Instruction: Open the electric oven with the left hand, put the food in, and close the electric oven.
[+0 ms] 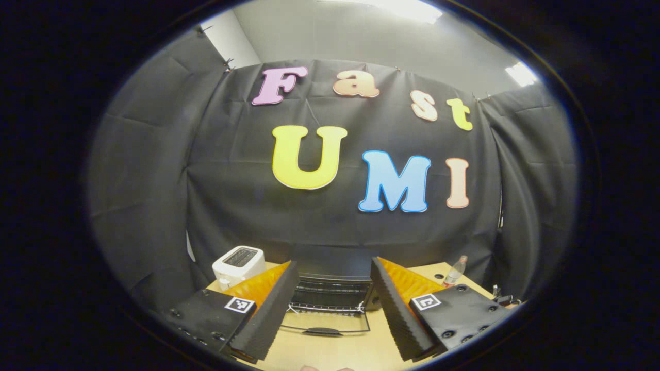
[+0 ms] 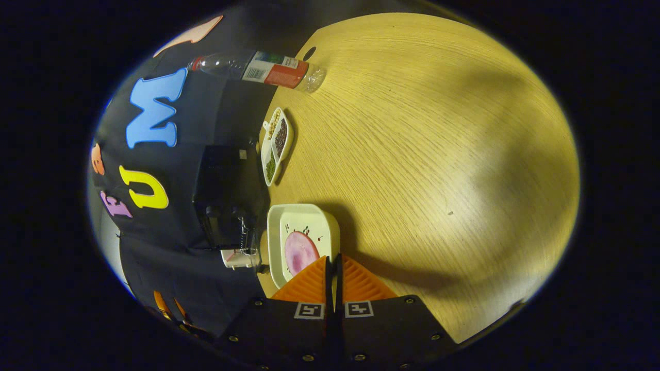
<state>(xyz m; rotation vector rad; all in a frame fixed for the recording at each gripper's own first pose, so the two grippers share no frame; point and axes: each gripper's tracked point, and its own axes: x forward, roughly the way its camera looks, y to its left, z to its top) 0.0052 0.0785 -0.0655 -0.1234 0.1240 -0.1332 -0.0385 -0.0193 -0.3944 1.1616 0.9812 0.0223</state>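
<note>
- The left gripper [image 1: 334,304] hangs with its fingers spread wide, holding nothing, pointed straight at the oven [image 1: 330,288] as if lined up on it
- Between those fingers the oven door [image 1: 326,322] is already dropped flat onto the table [image 1: 330,350], its handle [image 1: 322,331] nearest the camera and the wire rack visible inside the dark cavity; the opening step looks finished
- A white toaster [image 1: 238,264] stands just left of the oven, and a plastic bottle [image 1: 456,271] stands at the right, both well clear of the door's swing
- In the right gripper view the scene is turned on its side, so the table rises up the right half
- The right gripper [image 2: 333,270] has its fingers pressed together on the near rim of a white tray [image 2: 304,216], which lets the tray be carried without touching the food
- A round pink slice of food [image 2: 300,252] lies in the tray, close to the clamped rim
- Just beside the tray sits the oven, seen side-on as a dark box
- Farther along the table is a divided dish [image 2: 276,145] of beans or seeds, then the bottle
- Next, by my reading, the tray has to go through the open front onto the rack
</note>
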